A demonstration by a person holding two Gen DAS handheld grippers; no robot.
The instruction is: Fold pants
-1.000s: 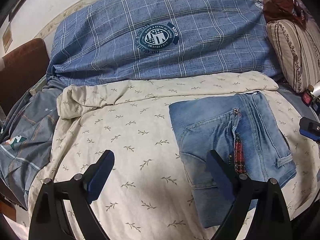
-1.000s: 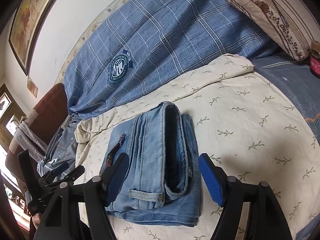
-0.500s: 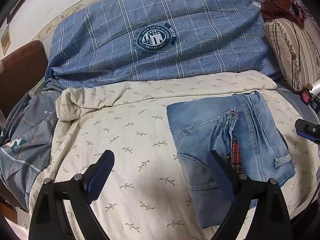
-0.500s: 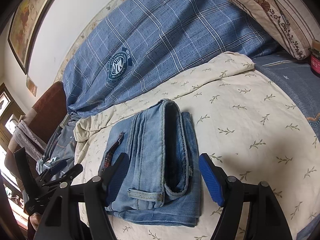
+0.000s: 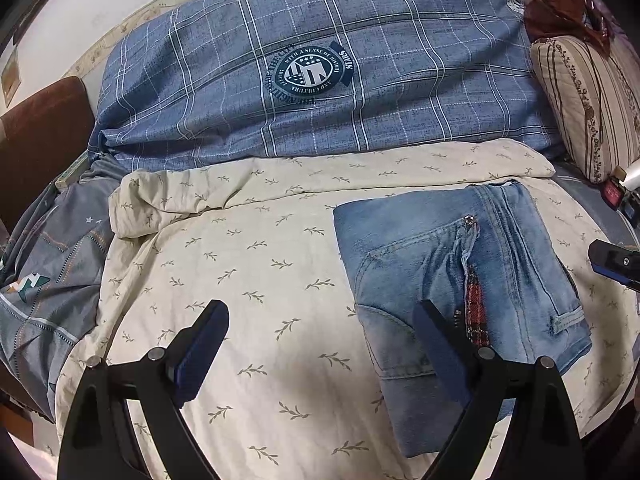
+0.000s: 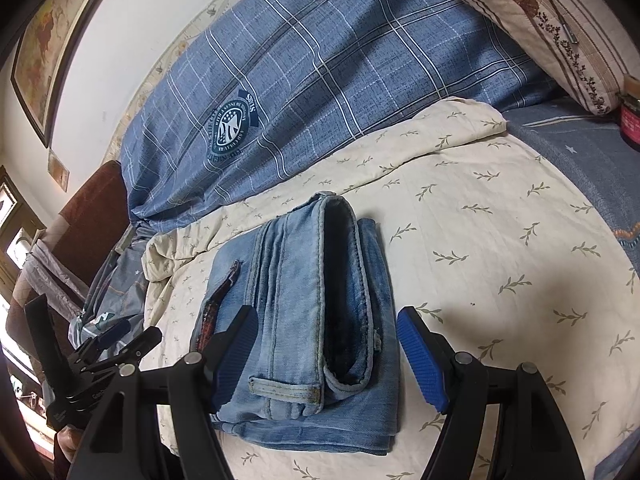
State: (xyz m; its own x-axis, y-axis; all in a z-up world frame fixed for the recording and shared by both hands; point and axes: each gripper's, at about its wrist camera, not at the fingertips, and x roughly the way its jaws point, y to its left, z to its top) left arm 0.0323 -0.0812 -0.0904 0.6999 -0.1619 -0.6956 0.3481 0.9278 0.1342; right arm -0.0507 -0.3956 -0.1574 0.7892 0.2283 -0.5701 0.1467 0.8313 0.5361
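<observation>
The light blue jeans (image 5: 452, 280) lie folded into a thick rectangle on the cream leaf-print sheet (image 5: 248, 264). A red plaid pocket lining (image 5: 476, 312) shows at the fly. My left gripper (image 5: 320, 344) is open and empty, hovering above the sheet by the jeans' left edge. My right gripper (image 6: 324, 360) is open and empty, its jaws standing wide either side of the waistband end of the jeans (image 6: 312, 312), above them. The left gripper also shows in the right wrist view (image 6: 116, 340), and the right gripper's tip shows in the left wrist view (image 5: 616, 264).
A blue plaid duvet (image 5: 320, 76) is heaped along the wall behind the sheet. A striped pillow (image 5: 588, 104) lies at the right, with a small red jar (image 6: 632, 120) beside it. A grey-blue bedcover (image 5: 44, 280) hangs at the left, by a brown chair (image 5: 40, 136).
Both grippers have drifted slightly back from the jeans; both stayed open. The jeans have not moved.
</observation>
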